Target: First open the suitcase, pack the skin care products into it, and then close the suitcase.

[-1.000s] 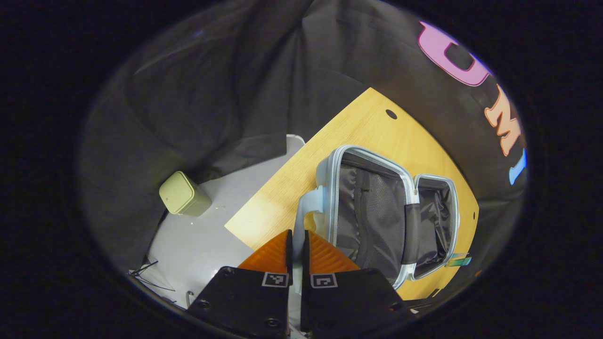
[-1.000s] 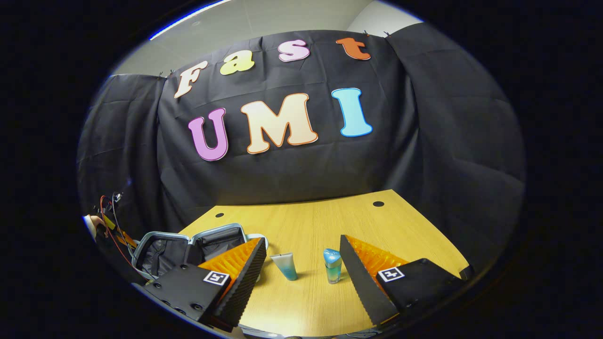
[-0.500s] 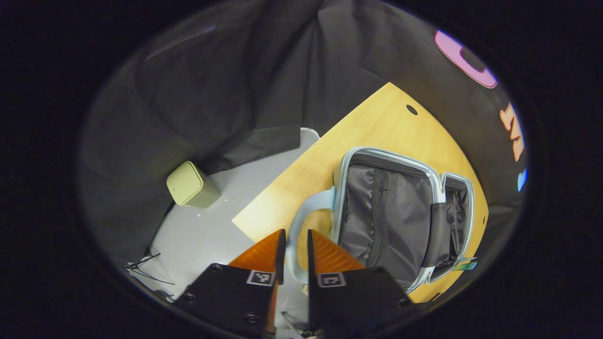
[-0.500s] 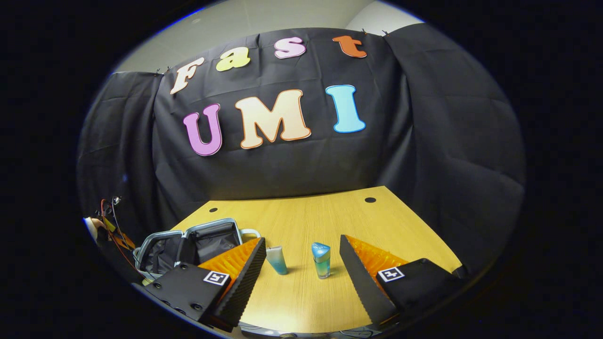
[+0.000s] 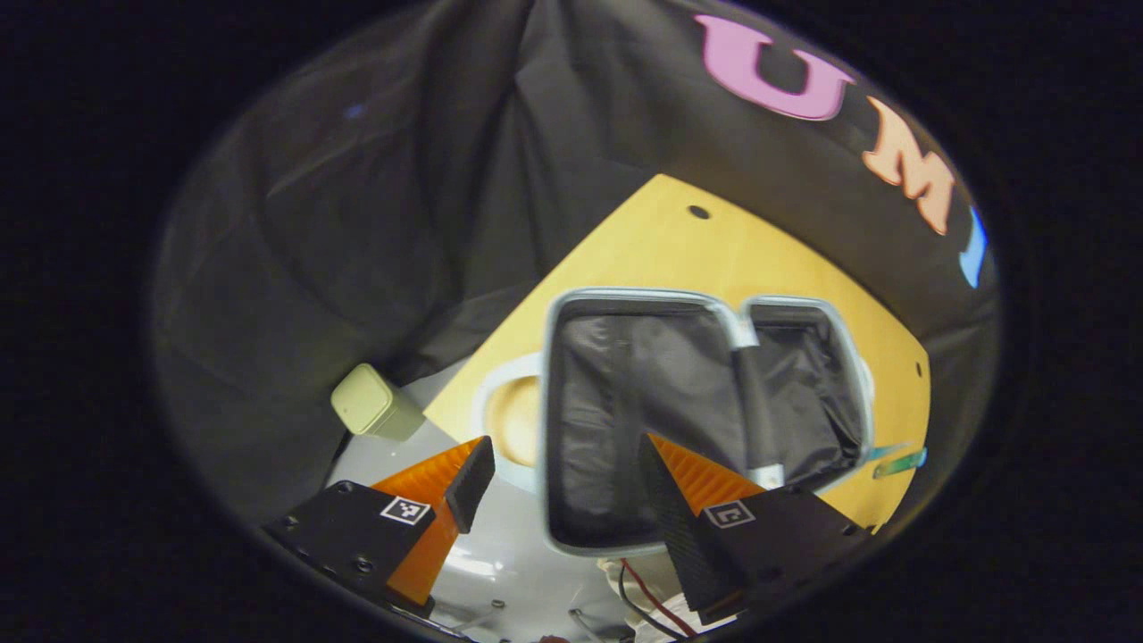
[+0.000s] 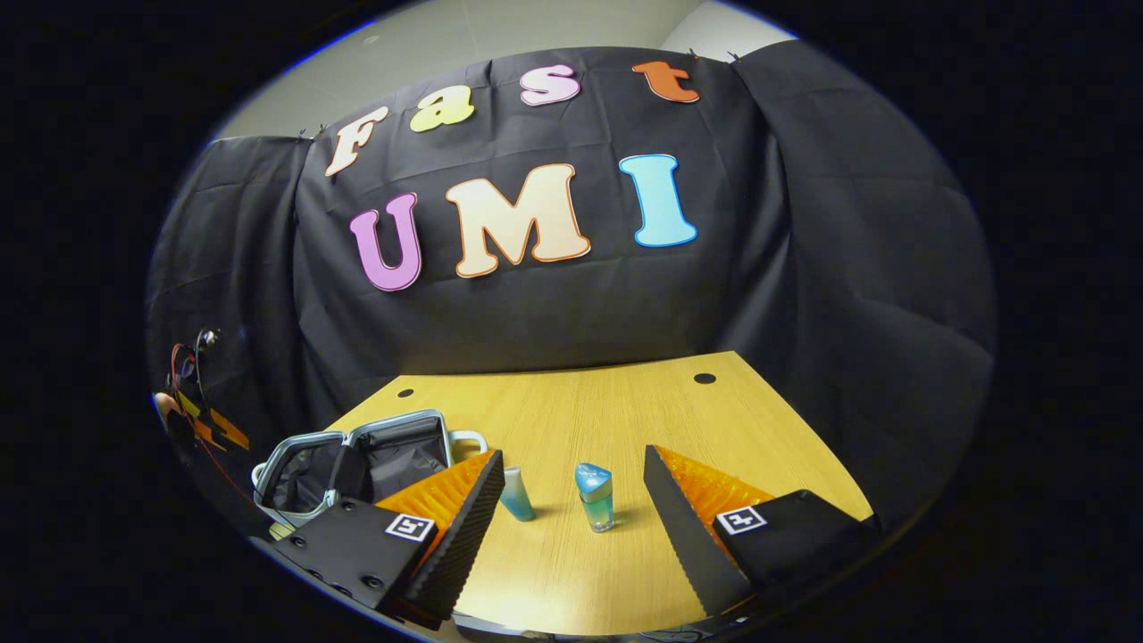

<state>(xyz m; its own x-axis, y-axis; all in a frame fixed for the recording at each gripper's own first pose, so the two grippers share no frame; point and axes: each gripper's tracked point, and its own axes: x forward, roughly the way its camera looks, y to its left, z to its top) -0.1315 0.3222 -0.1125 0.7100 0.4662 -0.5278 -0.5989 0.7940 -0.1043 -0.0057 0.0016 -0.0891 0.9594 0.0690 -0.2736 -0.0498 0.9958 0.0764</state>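
- The suitcase was seen lying wide open at the table's left end.
- The left gripper was held spread apart over it, nothing gripped.
- The right gripper was also spread wide and empty, with the bottle and tube stood between its fingers' line of sight.

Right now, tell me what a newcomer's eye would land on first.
The suitcase lying wide open at the table's left end, dark lining showing. Then the bottle and tube standing between the open right gripper's fingers.
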